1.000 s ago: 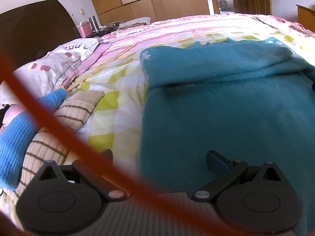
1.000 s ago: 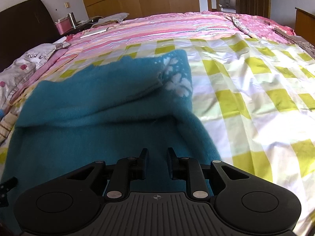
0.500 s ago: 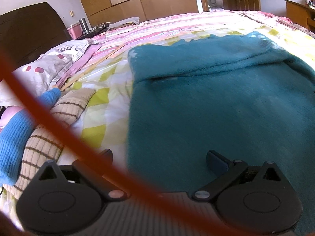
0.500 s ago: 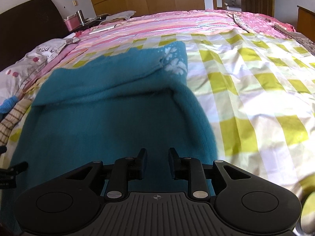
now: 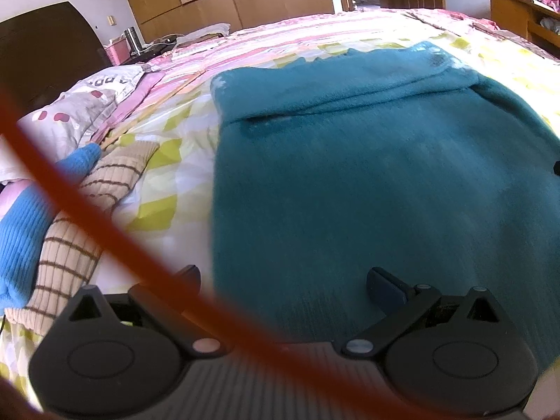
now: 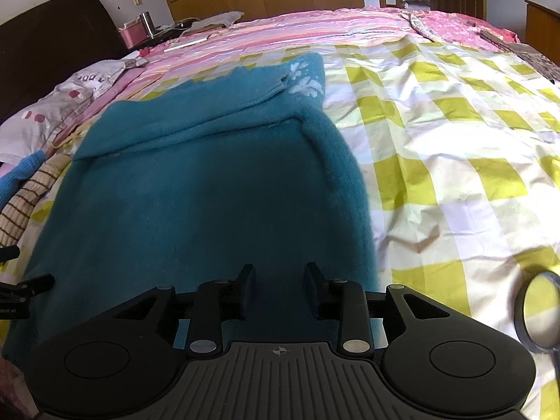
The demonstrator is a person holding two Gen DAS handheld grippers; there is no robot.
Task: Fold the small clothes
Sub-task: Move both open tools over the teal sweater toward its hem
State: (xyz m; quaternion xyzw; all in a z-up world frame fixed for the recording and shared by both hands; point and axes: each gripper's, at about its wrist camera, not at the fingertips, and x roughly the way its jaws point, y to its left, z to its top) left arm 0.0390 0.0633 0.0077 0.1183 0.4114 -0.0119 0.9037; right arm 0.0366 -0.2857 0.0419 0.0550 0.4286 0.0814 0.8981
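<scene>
A sweater [image 6: 196, 189] is spread on the bed [image 6: 455, 133], its far edge folded back. Other clothes [image 6: 24, 189] are piled at nine o'clock, pillows [image 6: 63, 105] at ten.

Count check: one teal garment [image 6: 196, 203] is lying on the bed [image 6: 455, 133], partly folded. Two more small clothes are sitting at its left: one blue knit [image 5: 24, 231], one beige striped knit [image 5: 70, 255]. One pillow [image 5: 70, 112] is showing near the headboard. Two grippers are showing: left gripper [image 5: 280, 280], right gripper [image 6: 279, 281]. One orange cable [image 5: 87, 206] is crossing the left wrist view. One round ring-shaped object [image 6: 540, 318] is lying at the bed's right edge; can't tell what it is.
</scene>
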